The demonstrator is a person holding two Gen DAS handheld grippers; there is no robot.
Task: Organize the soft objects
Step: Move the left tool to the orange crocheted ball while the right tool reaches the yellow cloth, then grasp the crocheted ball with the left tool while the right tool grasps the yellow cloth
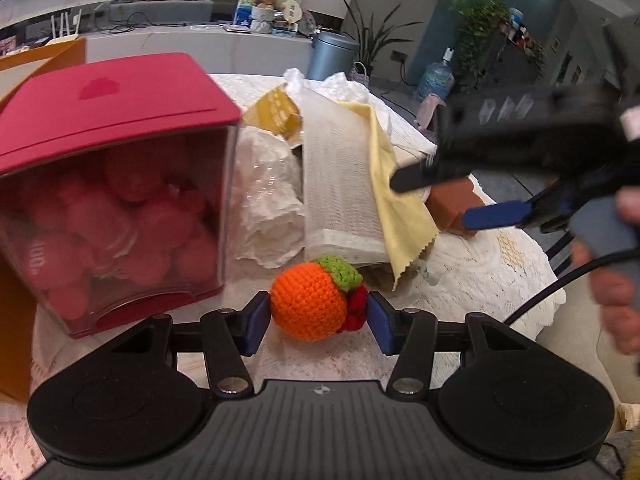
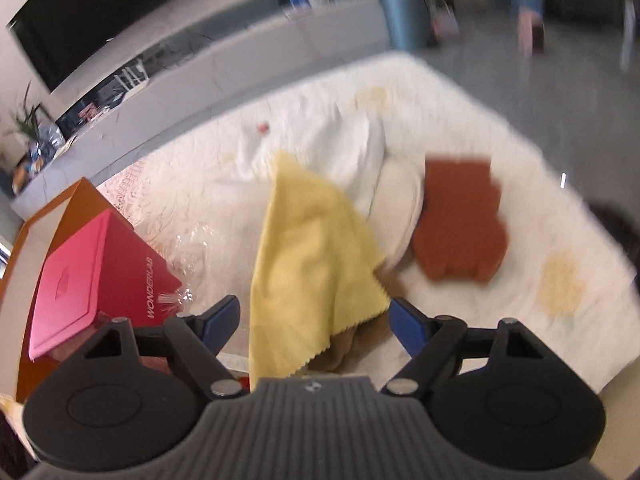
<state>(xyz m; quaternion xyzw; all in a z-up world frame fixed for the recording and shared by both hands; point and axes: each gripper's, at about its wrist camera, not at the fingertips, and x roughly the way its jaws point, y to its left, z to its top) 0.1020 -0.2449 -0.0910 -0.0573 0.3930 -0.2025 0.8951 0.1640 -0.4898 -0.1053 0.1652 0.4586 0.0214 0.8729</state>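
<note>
A crocheted orange ball (image 1: 308, 300) with a green and red top sits on the lace tablecloth (image 1: 496, 280), close in front of the left wrist camera. My left gripper (image 1: 318, 322) has a blue pad against each side of it, shut on it. In the same view my right gripper (image 1: 430, 200) hangs open at the right, over a yellow cloth (image 1: 400, 204). The blurred right wrist view shows that yellow cloth (image 2: 308, 248) lying between the wide-apart fingers of my right gripper (image 2: 316, 322), untouched by the pads. A brown block (image 2: 460, 220) lies to its right.
A clear box with a red lid (image 1: 116, 184), full of pink soft pieces, stands left of the ball, beside an orange carton (image 1: 16, 320). Crumpled white wrap (image 1: 268, 200), a white mesh cloth (image 1: 340, 184) and a yellow sponge (image 1: 276, 114) lie behind. A hand (image 1: 616, 300) is at the right.
</note>
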